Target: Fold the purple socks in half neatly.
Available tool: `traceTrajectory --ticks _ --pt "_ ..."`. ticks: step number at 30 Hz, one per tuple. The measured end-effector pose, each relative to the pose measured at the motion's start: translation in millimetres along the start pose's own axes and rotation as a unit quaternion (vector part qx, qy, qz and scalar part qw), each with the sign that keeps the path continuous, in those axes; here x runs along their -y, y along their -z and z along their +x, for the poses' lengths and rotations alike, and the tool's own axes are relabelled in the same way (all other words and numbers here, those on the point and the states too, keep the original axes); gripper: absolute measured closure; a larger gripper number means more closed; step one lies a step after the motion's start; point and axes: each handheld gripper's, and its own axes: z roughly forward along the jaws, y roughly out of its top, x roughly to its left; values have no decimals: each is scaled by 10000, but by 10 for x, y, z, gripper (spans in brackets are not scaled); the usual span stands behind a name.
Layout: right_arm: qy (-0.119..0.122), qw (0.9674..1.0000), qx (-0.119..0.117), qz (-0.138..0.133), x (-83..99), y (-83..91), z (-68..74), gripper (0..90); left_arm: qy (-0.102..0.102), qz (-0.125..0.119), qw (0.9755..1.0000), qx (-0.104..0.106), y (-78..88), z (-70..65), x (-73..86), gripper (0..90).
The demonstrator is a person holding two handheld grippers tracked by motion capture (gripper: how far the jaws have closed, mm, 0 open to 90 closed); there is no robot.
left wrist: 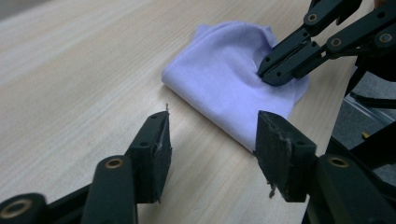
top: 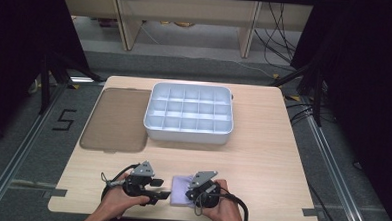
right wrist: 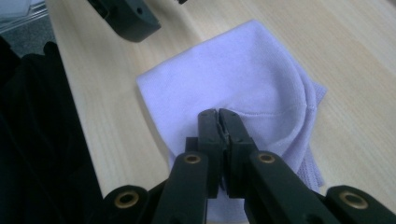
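Observation:
A folded lavender cloth (top: 180, 190) lies flat near the table's front edge, between my two grippers. In the right gripper view, my right gripper (right wrist: 218, 114) is shut, its tips pinching the top layer of the cloth (right wrist: 233, 74), which creases around them. The left gripper view shows that same gripper (left wrist: 268, 74) coming in from the upper right onto the cloth (left wrist: 224, 79). My left gripper (left wrist: 210, 135) is open and low over the table, its right jaw just at the cloth's near folded edge, with nothing between the jaws. From above, the left gripper (top: 163, 194) sits just left of the cloth.
A white compartment tray (top: 188, 135) stands at the middle back of the wooden table (top: 261, 163). A smoky translucent lid (top: 116, 119) lies flat to its left. The table's front edge runs just behind the cloth, with the person's hands over it.

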Motion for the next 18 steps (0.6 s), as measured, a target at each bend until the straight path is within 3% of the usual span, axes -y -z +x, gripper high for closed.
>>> traceTrajectory --ticks 4,6,8,9,12,18 --pt "-73 9998 99 -175 -33 -64 -6 886 265 3 9996 -36 -19 78 1 427" --pt "-301 9994 157 -52 -65 -66 10 886 321 -4 9995 -1 -15 117 -2 430" --pt "-28 9997 108 -211 -86 -104 -20 886 448 -16 9990 19 -14 136 -3 444" --pt "-137 9996 99 -227 -92 -118 -4 886 441 21 9990 29 -9 144 -8 458" --pt "-32 9997 122 -215 -99 -117 -17 885 466 8 9989 62 -38 159 -26 490" --pt "-64 9996 107 -240 -100 -132 -4 884 523 63 9985 134 -160 149 -86 557"
